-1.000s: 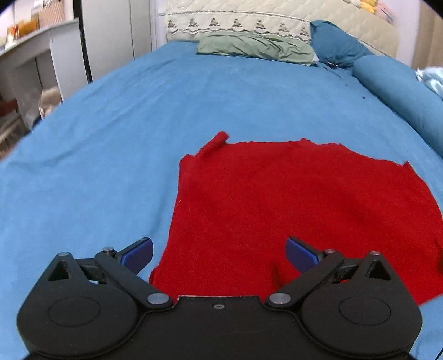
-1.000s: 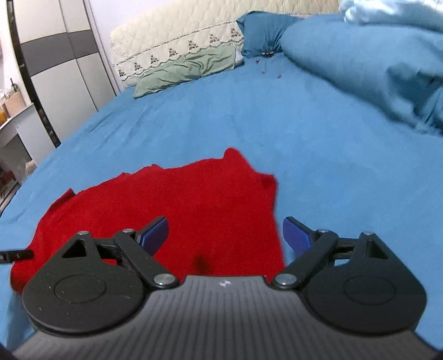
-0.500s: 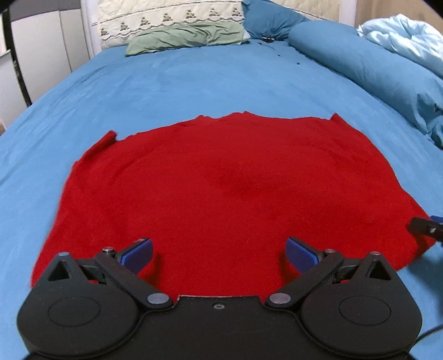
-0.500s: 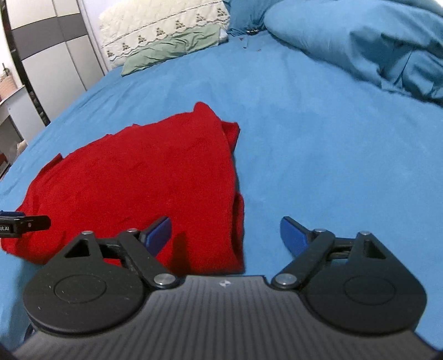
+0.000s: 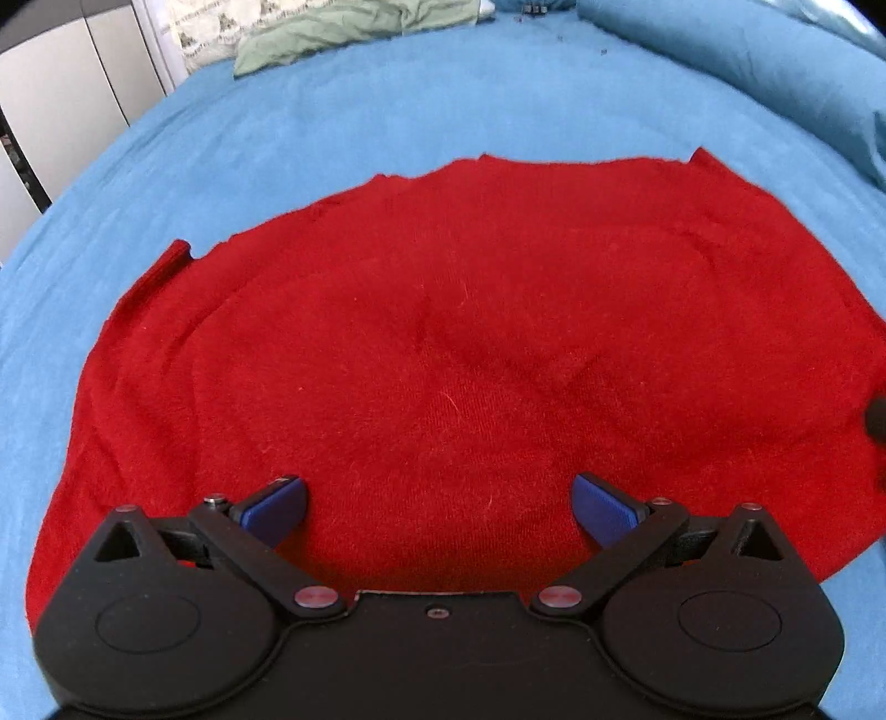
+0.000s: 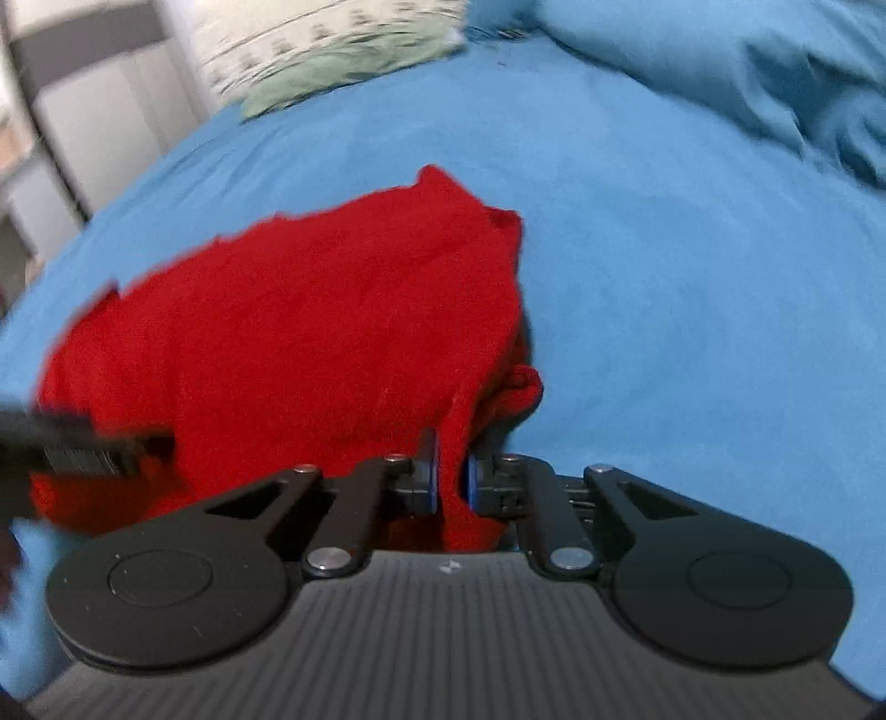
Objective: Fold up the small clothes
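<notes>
A red knit garment (image 5: 470,343) lies spread flat on the blue bed sheet (image 5: 387,111). My left gripper (image 5: 437,507) is open, its blue pads low over the garment's near edge, nothing between them. In the right wrist view the same garment (image 6: 288,332) shows, and my right gripper (image 6: 451,479) is shut on its near right edge, which is pinched into a raised ridge with a bunched fold beside it. The left gripper shows as a blurred dark shape at the left edge of the right wrist view (image 6: 72,448).
A green pillow (image 5: 354,27) and a cream quilted headboard (image 6: 332,33) are at the bed's far end. A rolled blue duvet (image 6: 747,83) lies along the right side. Grey wardrobe doors (image 5: 72,105) stand left of the bed.
My right gripper has closed on the garment's right edge and lifted it into a ridge. My left gripper has come lower and closer over the garment and stays open.
</notes>
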`<state>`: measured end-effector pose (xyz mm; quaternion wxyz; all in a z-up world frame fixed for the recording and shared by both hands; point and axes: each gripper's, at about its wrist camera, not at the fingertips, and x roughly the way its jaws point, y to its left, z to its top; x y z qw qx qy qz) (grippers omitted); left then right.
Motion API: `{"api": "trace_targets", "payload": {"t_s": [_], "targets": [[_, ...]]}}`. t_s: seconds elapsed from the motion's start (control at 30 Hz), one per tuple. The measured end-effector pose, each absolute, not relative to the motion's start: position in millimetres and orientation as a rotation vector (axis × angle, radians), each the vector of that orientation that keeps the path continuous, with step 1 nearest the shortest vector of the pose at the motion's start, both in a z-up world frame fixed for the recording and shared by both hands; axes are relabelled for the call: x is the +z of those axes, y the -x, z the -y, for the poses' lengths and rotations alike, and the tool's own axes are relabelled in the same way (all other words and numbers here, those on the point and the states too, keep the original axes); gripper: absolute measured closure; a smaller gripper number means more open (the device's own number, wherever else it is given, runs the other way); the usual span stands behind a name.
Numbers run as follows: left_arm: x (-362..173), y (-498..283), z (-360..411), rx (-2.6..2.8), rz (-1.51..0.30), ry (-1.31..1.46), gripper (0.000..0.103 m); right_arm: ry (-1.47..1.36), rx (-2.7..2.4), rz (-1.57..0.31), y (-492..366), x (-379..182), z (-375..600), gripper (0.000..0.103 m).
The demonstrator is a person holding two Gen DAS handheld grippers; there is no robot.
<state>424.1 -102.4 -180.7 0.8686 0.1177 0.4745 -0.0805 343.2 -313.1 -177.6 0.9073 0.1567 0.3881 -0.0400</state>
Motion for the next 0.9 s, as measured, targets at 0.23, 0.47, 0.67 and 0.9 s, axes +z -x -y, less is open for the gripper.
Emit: {"api": "trace_targets", "payload": {"t_s": [0.23, 0.47, 0.67, 0.9], "targets": [[-150, -417, 46, -0.252, -0.982, -0.130, 0.000, -0.577, 0.083, -0.649, -377, -89, 283, 0.079], [-135, -361, -84, -0.177, -0.920, -0.058, 0.000, -0.360, 0.636, -0.692, -438, -62, 106, 0.079], [-169, -326, -141, -0.139, -0.973, -0.042, 0.000, -0.093, 0.688, -0.966, -452, -160, -11, 0.079], [-161, -319, -150, -0.169, -0.909, 0.037, 0.000, -0.120, 0.711, -0.897, -439, -140, 3, 0.023]]}}
